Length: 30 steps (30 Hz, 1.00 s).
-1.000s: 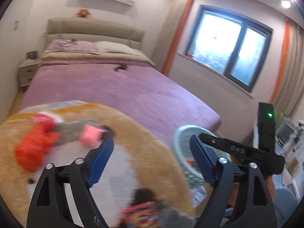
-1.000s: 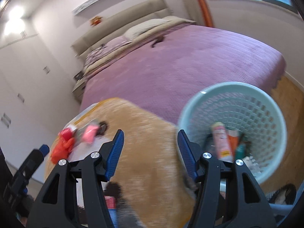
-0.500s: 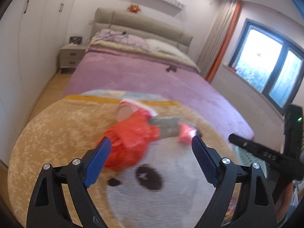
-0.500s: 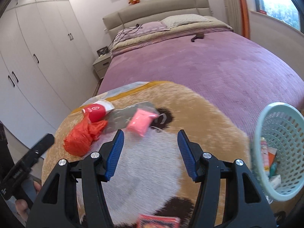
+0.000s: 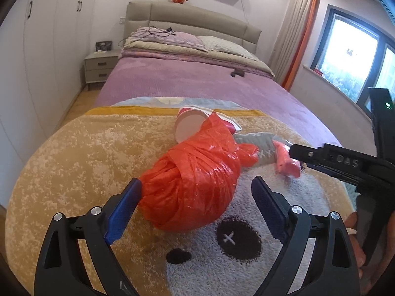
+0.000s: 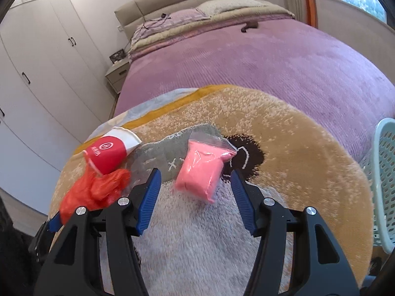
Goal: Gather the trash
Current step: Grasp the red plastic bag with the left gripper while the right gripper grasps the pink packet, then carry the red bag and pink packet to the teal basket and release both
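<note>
Reach step: both hand-held grippers gape empty — left (image 5: 195, 203) straddling the orange bag (image 5: 195, 180), right (image 6: 195, 194) framing the pink pouch (image 6: 201, 170), both on the rug (image 6: 308, 172). Next — close, carry to basket (image 6: 385, 185).

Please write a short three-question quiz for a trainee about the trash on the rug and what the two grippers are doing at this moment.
1. True or false: the left gripper is shut on the crumpled orange plastic bag.
2. Multiple choice: the right gripper is lined up with which item? A) the red and white paper cup B) the clear zip bag of pink material C) the pale green lattice plastic basket
3. Fill in: all three pieces of trash lie on the fluffy tan and white ____.

Key: 1 false, its jaws are open around the bag; 2 B; 3 rug.
</note>
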Each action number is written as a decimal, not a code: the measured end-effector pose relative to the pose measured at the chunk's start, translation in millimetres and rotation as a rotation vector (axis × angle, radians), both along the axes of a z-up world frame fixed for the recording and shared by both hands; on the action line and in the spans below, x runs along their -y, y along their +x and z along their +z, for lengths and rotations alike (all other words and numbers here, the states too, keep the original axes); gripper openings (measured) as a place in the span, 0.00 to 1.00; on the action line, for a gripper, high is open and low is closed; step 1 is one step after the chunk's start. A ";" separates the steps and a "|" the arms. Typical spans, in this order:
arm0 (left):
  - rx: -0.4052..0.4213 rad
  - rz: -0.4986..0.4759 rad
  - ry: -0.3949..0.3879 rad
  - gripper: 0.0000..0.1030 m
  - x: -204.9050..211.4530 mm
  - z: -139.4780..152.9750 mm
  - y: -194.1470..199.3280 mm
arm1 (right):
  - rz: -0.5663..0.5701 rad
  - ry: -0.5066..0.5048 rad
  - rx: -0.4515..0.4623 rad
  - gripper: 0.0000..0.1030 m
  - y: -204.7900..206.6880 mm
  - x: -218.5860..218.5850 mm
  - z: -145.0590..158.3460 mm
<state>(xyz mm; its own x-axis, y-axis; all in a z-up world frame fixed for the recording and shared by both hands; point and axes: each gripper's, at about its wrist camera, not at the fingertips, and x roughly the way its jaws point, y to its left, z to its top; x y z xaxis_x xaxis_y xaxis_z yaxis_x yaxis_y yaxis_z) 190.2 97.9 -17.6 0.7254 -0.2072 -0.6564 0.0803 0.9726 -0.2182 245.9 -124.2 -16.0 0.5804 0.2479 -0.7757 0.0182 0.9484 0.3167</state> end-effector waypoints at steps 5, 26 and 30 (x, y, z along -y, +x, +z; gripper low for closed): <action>0.011 0.008 0.014 0.84 1.9 -1.3 -0.2 | 0.008 -0.001 -0.032 0.53 9.1 -5.1 -13.7; -0.072 0.006 0.000 0.58 -2.0 -10.4 5.4 | 0.092 -0.024 -0.002 0.37 -14.7 -5.6 2.0; -0.061 -0.022 0.000 0.47 6.1 -7.0 -1.3 | 0.091 -0.015 0.018 0.37 -26.7 3.7 11.9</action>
